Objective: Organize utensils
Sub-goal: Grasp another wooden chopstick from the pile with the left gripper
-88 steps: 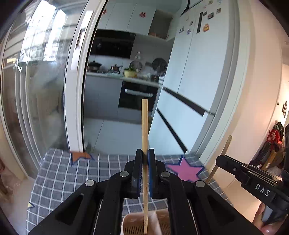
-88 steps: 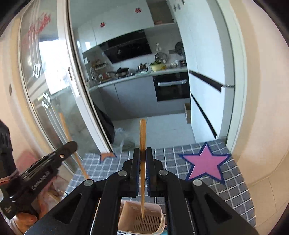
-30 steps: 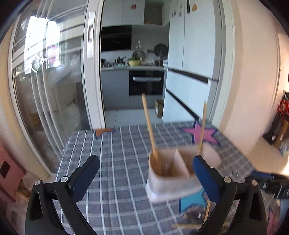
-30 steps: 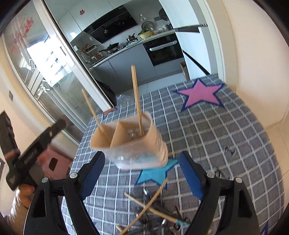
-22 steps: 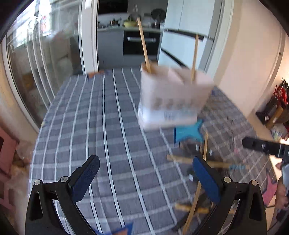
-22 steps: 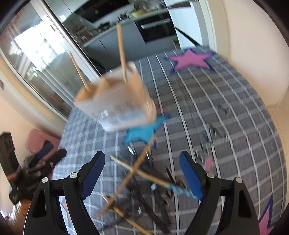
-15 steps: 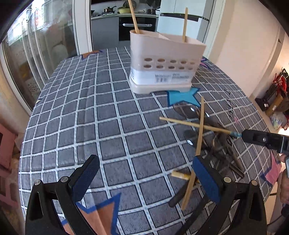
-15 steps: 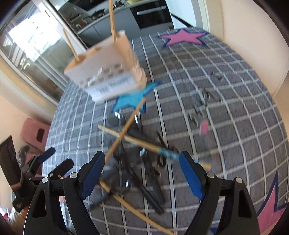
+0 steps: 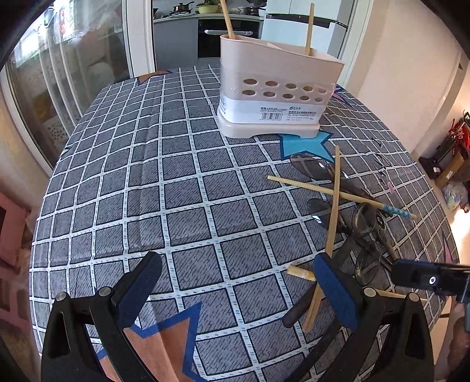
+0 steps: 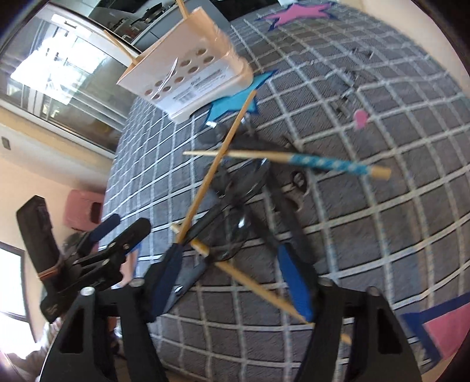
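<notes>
Left tongs (image 9: 235,286) wide apart, nothing between the pads, hovering over the checked tablecloth (image 9: 182,188) on the table.

Right tongs (image 10: 232,273) partly open; jaws have just been closing. They straddle the near end of the utensil pile: 1 plain chopstick (image 10: 252,283) and dark utensil handles lie between the pads. Cannot tell whether either pad touches anything; frame is motion-blurred.

Beige utensil holder (image 9: 279,94) stands upright at the far side of the table, touching a blue star patch (image 9: 305,144). 2 wooden chopsticks stand in it, 1 per end compartment (image 9: 227,20) (image 9: 308,28).

Loose pile just beside the holder: a long plain chopstick (image 9: 333,217) crossing a blue-patterned chopstick (image 9: 340,194), over dark metal utensils (image 9: 361,226).
</notes>
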